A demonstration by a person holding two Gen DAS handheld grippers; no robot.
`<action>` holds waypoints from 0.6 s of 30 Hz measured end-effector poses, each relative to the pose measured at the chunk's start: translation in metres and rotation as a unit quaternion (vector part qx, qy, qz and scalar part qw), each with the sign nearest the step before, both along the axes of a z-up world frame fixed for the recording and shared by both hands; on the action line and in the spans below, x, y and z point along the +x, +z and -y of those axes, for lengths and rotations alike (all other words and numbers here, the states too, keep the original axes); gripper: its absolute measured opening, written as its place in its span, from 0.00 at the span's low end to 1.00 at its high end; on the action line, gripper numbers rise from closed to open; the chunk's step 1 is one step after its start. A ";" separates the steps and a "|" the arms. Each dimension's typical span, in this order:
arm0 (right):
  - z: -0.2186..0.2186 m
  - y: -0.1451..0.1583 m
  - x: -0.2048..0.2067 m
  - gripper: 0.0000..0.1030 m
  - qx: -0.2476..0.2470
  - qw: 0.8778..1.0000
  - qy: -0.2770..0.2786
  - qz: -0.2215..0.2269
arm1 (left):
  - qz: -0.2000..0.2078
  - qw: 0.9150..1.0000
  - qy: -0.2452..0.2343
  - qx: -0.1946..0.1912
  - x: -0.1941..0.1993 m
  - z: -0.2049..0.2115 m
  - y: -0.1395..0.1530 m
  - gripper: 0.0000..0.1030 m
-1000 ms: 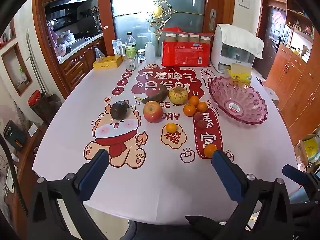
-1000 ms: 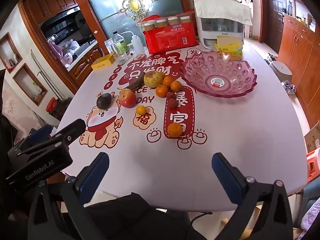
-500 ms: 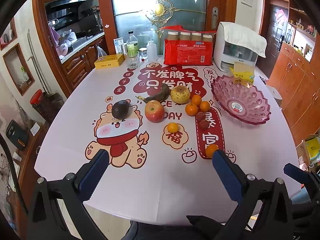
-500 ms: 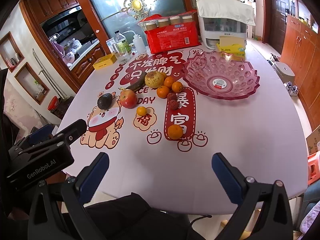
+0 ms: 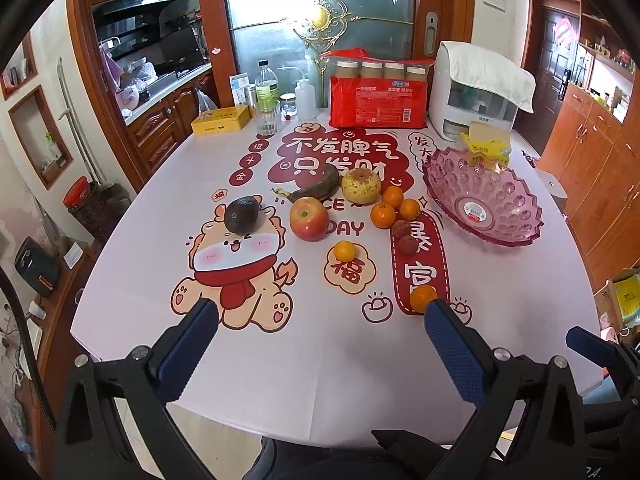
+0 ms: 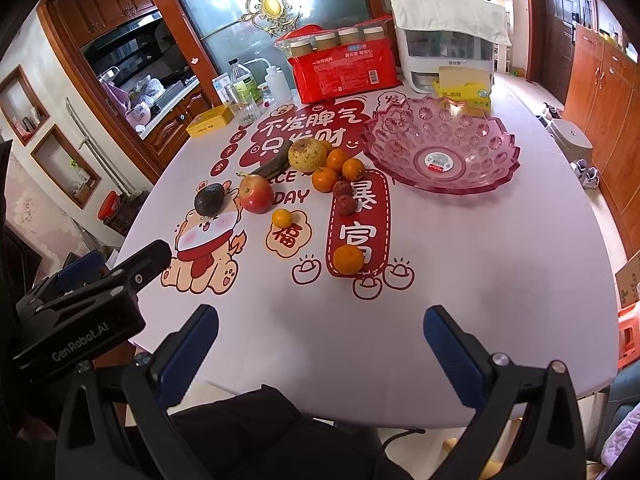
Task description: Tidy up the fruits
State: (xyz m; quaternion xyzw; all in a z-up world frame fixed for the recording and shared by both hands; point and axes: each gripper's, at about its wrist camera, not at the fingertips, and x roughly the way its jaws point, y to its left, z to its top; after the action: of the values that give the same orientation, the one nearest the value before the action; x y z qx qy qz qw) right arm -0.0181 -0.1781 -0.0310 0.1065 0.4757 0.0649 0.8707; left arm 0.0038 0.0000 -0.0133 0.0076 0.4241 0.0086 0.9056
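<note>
Several fruits lay loose in the middle of the frame on the tabletop (image 5: 360, 360): an avocado (image 5: 241, 214) at the left, a red apple (image 5: 309, 218) beside it, a darkened banana (image 5: 316, 189) touching a speckled yellow pear (image 5: 361, 185) behind, three small oranges (image 5: 394, 206) clustered just right of the pear, and two lychees (image 5: 404, 237) below them. One small orange (image 5: 344, 251) sat alone on a printed cloud, and another orange (image 6: 348, 259) lay nearer the lower edge on the red banner print. A pink glass bowl (image 5: 520, 216) stood at the right of the frame, apart from the fruit, holding none of it.

The left gripper (image 5: 320, 312) hung over the near edge of the tabletop, its blue fingers (image 5: 188, 344) spread wide and holding nothing. The right gripper (image 6: 320, 316) did likewise, its fingers (image 6: 452, 356) wide apart and bare.

Along the upper edge of the tabletop stood a red pack of jars (image 5: 378, 96), a white appliance (image 5: 476, 92) under a cloth, a yellow tin (image 5: 220, 120) and some bottles (image 5: 267, 96).
</note>
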 end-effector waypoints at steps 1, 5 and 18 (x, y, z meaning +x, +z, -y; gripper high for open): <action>0.000 0.000 0.000 1.00 0.000 1.000 0.000 0.000 | 0.001 1.000 0.002 0.000 0.000 0.000 -0.004 0.99; 0.001 -0.001 0.000 1.00 0.001 1.000 0.002 0.000 | 0.000 1.000 0.007 0.003 -0.005 0.000 -0.007 0.99; 0.001 -0.010 -0.006 1.00 0.006 1.000 -0.006 -0.009 | -0.018 1.000 0.007 0.010 -0.006 0.007 -0.006 0.99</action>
State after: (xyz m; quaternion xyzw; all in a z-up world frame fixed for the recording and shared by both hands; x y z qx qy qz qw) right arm -0.0244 -0.1788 -0.0408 0.1148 0.4827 0.0614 0.8660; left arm -0.0019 -0.0069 -0.0198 0.0140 0.4405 0.0186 0.8975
